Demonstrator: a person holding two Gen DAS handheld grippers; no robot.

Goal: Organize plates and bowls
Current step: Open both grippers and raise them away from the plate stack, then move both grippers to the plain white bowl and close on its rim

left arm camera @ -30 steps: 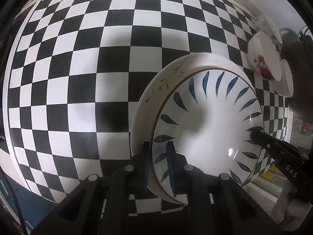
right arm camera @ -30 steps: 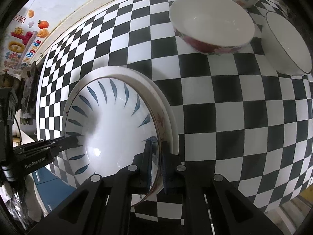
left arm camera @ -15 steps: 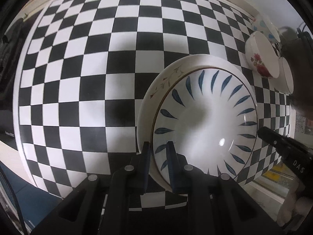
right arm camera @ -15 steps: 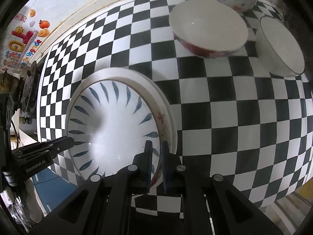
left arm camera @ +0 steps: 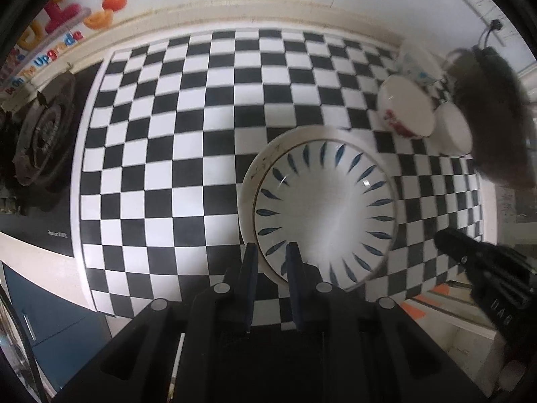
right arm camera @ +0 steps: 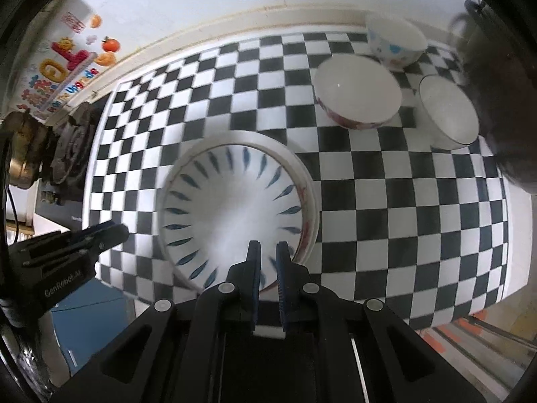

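Three bowls (right arm camera: 358, 91) beyond stacked plates (right arm camera: 235, 215).

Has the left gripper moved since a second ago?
Yes. The left gripper has pulled back from the blue-leaf plate; more checkered cloth shows.

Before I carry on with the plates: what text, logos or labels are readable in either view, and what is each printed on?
"GenRobot.AI": white lettering on the left claw's body, right wrist view.
"The Upgrade": colourful wall sticker, left wrist view; its other lettering is unreadable.
"DAS", seen upside down: on the right claw's body.
Small white print on the black stovetop: too small to read.
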